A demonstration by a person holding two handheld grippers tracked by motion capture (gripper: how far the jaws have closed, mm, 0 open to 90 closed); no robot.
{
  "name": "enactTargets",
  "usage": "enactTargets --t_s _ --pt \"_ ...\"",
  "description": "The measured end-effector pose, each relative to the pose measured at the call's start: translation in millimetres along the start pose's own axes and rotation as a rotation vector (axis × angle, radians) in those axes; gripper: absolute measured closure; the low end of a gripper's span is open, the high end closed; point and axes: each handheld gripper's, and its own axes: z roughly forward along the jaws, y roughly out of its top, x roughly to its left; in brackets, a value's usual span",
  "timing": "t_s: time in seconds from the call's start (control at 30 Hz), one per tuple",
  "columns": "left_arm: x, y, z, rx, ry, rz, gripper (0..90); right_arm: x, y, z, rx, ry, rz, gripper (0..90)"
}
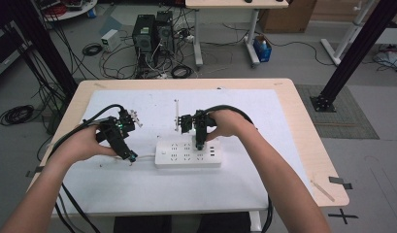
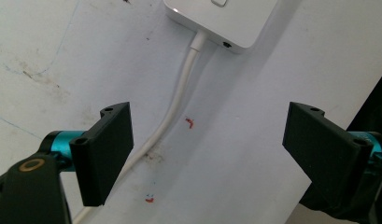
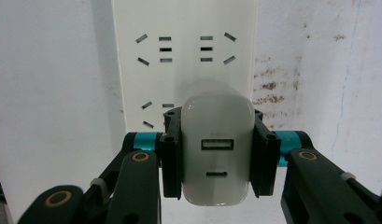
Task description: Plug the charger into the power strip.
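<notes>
Illumination is even, diffuse and overhead. Shadows on the white tabletop (image 1: 138,189) are soft and faint. The high view is slightly soft; both gripper views blur at the near bottom edge.

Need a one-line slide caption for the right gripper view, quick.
Right gripper clamps a white USB charger over the white power strip on the table.

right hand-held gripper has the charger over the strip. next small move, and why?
Probably ease the right hand-held gripper straight down toward the power strip, since its jaws clamp the white charger directly over the strip's sockets. I can't tell if the prongs are seated yet. The left hand-held gripper is open over the cord.
</notes>
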Motion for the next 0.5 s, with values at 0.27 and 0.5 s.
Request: enactTargets --t_s 0.27,0.5 --pt "-0.5 -0.9 3.9 0.0 -0.01 -0.009 16.4 -0.1 -0.9 0.8 0.004 0.002 0.0 62.7" --pt "-1.4 0.3 6.1 -0.006 -0.022 -0.003 16.4 4.3 3.3 8.3 0.049 -0.021 -0.03 62.8"
